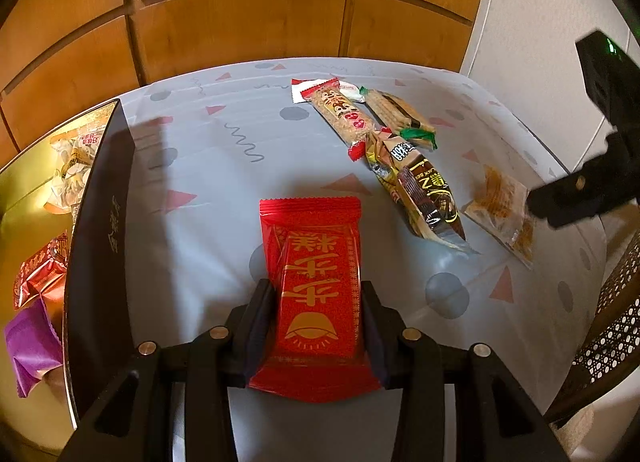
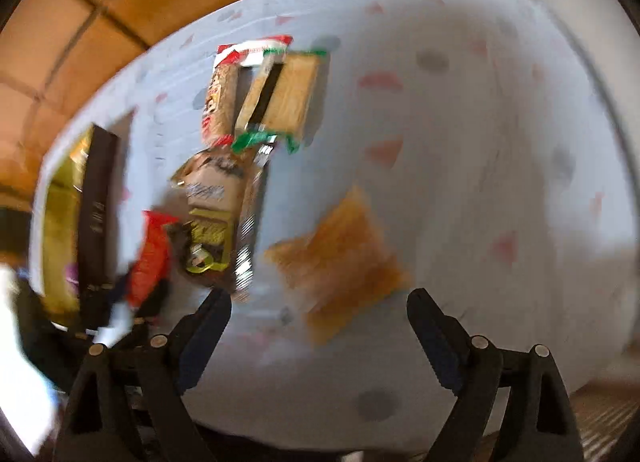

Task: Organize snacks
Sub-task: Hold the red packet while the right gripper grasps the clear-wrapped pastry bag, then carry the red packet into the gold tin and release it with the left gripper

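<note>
Snack sorting, item in hand: red packet [image 1: 316, 294] clamped lengthwise in the left gripper [image 1: 316, 290] over the table [image 1: 224, 190], box [image 1: 100, 222] just left; right gripper [image 2: 320, 302] spread wide and empty, orange packet [image 2: 340, 258] directly ahead between its fingers.

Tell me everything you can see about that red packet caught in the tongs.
The red packet is a flat, glossy foil-like snack wrapper with crimped zigzag ends, printed with gold characters and a gold helmet-like emblem. It looks sealed and undamaged. It lies lengthwise between the fingers of the left tongs, whose pads press on its two long sides, above the patterned tablecloth. A dark box holding other snacks stands to its left.
</note>
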